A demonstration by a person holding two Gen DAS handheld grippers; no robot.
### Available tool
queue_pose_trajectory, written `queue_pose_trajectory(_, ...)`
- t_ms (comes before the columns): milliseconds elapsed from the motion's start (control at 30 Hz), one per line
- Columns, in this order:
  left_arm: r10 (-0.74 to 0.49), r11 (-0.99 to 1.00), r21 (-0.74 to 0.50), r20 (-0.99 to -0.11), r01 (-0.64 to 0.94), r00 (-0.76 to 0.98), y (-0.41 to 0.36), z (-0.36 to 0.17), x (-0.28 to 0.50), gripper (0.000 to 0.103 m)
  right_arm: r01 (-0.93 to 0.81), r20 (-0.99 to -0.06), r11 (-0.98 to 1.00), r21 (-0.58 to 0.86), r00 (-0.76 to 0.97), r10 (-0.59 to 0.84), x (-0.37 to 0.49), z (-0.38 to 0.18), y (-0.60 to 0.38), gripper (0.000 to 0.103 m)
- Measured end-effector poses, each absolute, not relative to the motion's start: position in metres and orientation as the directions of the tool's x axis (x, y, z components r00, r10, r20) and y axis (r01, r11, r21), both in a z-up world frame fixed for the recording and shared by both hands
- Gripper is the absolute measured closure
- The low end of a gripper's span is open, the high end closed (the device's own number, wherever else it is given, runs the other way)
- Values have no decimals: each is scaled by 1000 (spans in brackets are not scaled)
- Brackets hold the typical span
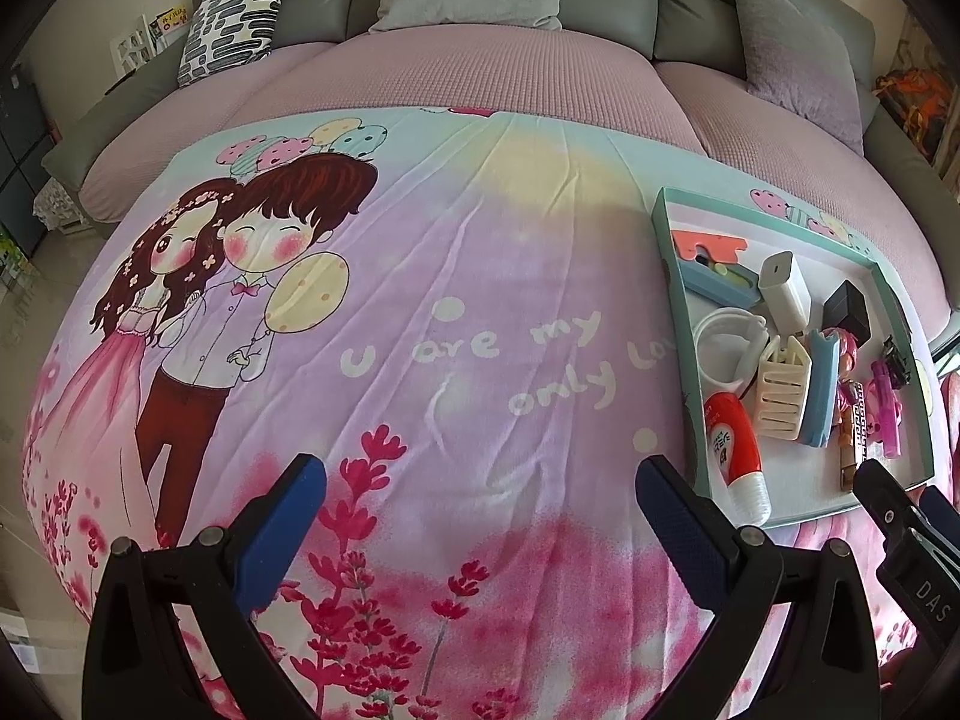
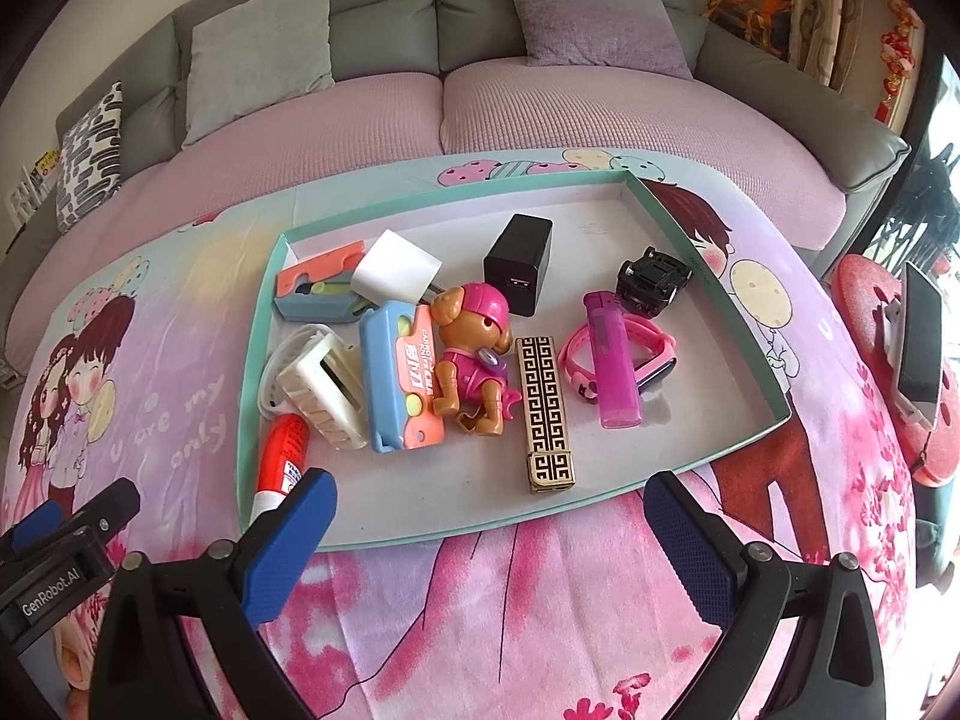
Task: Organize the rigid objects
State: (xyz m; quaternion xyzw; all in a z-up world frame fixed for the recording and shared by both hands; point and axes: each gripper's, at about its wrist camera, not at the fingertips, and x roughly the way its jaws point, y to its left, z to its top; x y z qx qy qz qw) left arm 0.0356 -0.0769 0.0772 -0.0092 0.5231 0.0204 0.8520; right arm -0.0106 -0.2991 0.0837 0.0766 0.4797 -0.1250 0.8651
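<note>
A teal-rimmed tray point(image 2: 714, 294) lies on the cartoon blanket and holds several rigid objects: a pink toy dog point(image 2: 474, 354), a gold patterned lighter point(image 2: 545, 414), a purple lighter point(image 2: 612, 360), a black charger point(image 2: 519, 264), a white charger point(image 2: 396, 267), a red-and-white glue tube point(image 2: 282, 456). My right gripper point(image 2: 489, 510) is open and empty, just in front of the tray's near edge. My left gripper point(image 1: 480, 492) is open and empty over bare blanket, left of the tray point(image 1: 666, 240).
A grey sofa with cushions point(image 2: 258, 54) runs along the back. A red stool point(image 2: 882, 360) with a phone point(image 2: 918, 348) stands at the right. The blanket point(image 1: 480, 270) spreads wide left of the tray.
</note>
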Motion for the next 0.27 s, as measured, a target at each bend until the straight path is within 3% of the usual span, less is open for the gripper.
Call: queue_pose_trajectory(267,39,999,21,-864,-40,502,-78,87,31,0,296,-849,955,13,508,-146,-11,84,-300,0)
